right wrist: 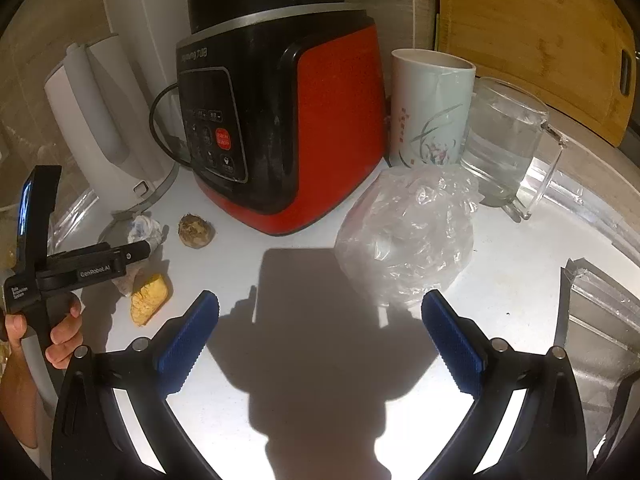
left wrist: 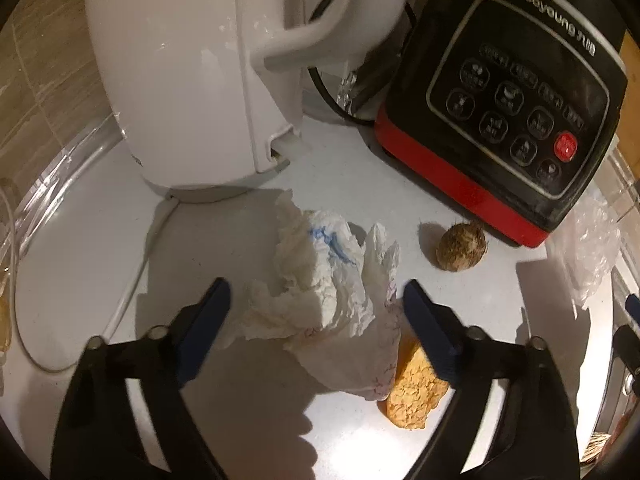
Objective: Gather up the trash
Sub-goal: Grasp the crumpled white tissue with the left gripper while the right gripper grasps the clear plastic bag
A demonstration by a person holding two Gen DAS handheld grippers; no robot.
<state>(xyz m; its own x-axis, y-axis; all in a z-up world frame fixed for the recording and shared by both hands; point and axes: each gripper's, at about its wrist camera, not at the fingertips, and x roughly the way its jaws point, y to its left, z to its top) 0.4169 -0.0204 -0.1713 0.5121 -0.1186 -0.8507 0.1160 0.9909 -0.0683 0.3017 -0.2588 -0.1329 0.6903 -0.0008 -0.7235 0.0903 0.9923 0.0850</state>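
Note:
A crumpled white tissue (left wrist: 328, 284) lies on the white counter (left wrist: 248, 380), between the open fingers of my left gripper (left wrist: 316, 300), which is empty. An orange-yellow food scrap (left wrist: 412, 392) lies under the right finger, and a brown hairy round scrap (left wrist: 460, 246) sits beyond it. In the right wrist view, a crumpled clear plastic bag (right wrist: 404, 232) lies just ahead of my open, empty right gripper (right wrist: 320, 312). The tissue (right wrist: 144, 230), round scrap (right wrist: 196, 231), orange scrap (right wrist: 150, 298) and left gripper (right wrist: 136, 254) show at the left.
A white kettle (left wrist: 192, 80) and a red-black blender base (right wrist: 280, 128) stand at the back. A cup (right wrist: 430, 108), a glass jug (right wrist: 508, 148) and a wooden board (right wrist: 536, 36) stand to the right. A sink edge (right wrist: 596, 300) is at the right.

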